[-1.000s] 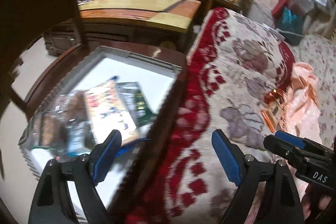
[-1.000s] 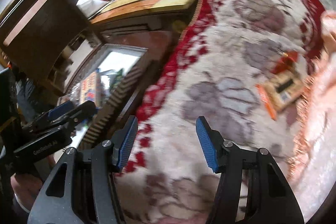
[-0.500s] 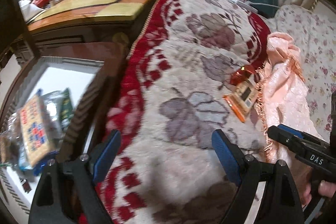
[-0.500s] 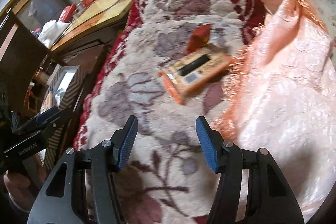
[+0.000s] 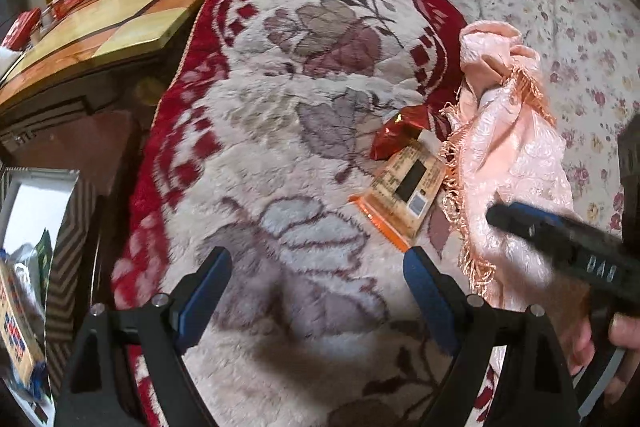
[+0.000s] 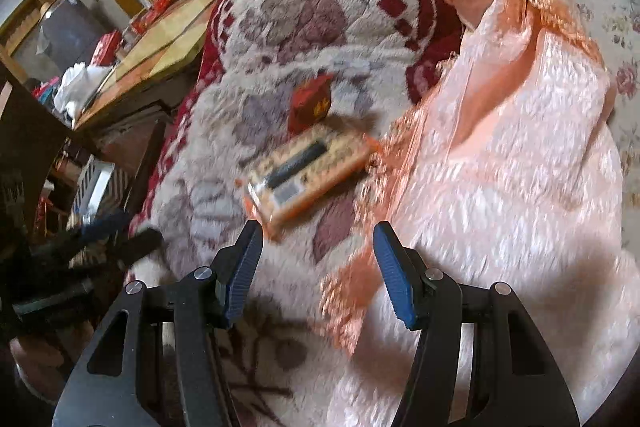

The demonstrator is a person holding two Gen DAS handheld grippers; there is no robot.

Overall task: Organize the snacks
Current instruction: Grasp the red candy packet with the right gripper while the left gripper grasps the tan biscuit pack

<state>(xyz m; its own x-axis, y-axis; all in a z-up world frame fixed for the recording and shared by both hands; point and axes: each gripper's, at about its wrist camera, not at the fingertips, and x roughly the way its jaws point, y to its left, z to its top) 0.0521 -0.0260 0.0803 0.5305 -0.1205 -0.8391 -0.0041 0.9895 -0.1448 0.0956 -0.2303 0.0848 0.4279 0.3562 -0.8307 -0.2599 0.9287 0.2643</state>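
Note:
An orange-edged flat snack pack (image 5: pixel 404 191) lies on the plush floral blanket (image 5: pixel 280 99), with a small red foil packet (image 5: pixel 400 135) just beyond it. In the right wrist view the pack (image 6: pixel 308 171) and red packet (image 6: pixel 310 103) lie just ahead of my open, empty right gripper (image 6: pixel 318 267). My left gripper (image 5: pixel 316 291) is open and empty above the blanket, left of the pack. The right gripper's fingers (image 5: pixel 560 243) show in the left wrist view at right. A white tray (image 5: pixel 24 211) holding snack packs (image 5: pixel 16 323) sits at far left.
A pink fringed cloth (image 5: pixel 508 147) lies bunched right of the pack, also in the right wrist view (image 6: pixel 520 131). A wooden table (image 5: pixel 100 27) stands at back left. A floral-print cover (image 5: pixel 580 47) lies at right.
Both grippers have swung right, away from the tray, toward the orange pack. The right gripper has come closer to the pack. Both stayed open.

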